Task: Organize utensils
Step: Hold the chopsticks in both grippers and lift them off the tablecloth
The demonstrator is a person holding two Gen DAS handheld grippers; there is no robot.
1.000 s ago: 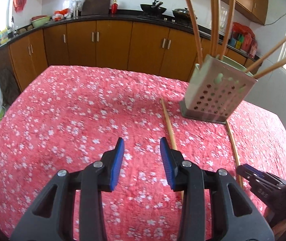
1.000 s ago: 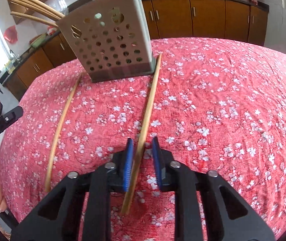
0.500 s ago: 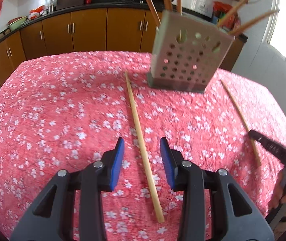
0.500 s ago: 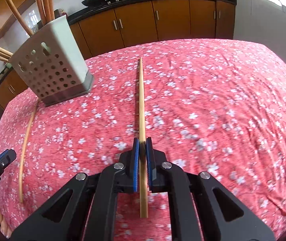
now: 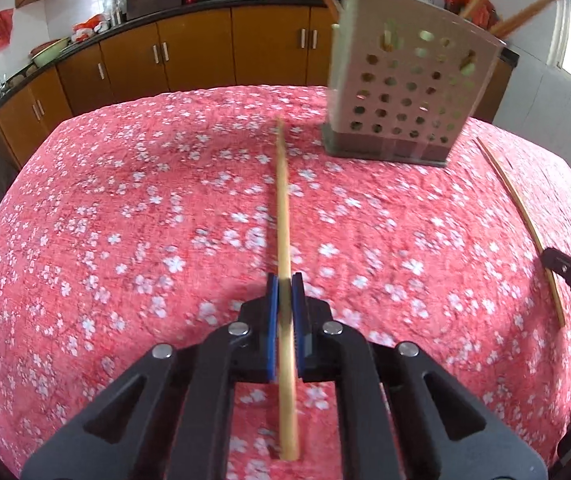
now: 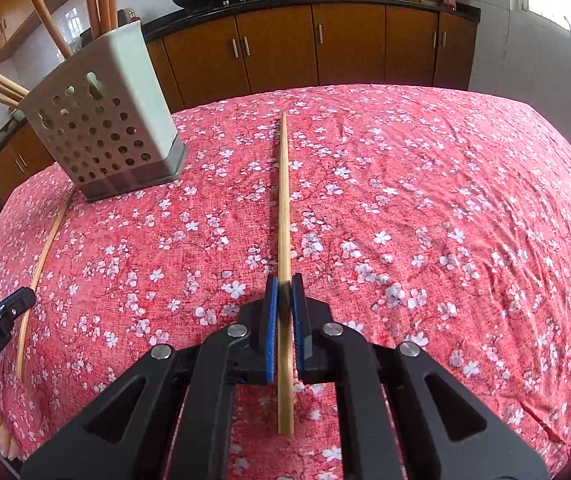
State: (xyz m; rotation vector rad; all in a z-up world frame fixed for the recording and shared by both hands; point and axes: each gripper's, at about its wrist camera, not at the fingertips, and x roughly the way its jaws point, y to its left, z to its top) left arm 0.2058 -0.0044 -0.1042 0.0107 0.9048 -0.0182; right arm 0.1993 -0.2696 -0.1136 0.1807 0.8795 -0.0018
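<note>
A: Left gripper (image 5: 284,286) clamps its chopstick (image 5: 283,216) low on the cloth, near the thick end, ready to lift.
B: Tip points away, left of the holder (image 5: 405,92).
A: Right gripper (image 6: 284,286) pinches the other chopstick (image 6: 284,200), running lengthwise toward the cabinets (image 6: 325,48).
</note>
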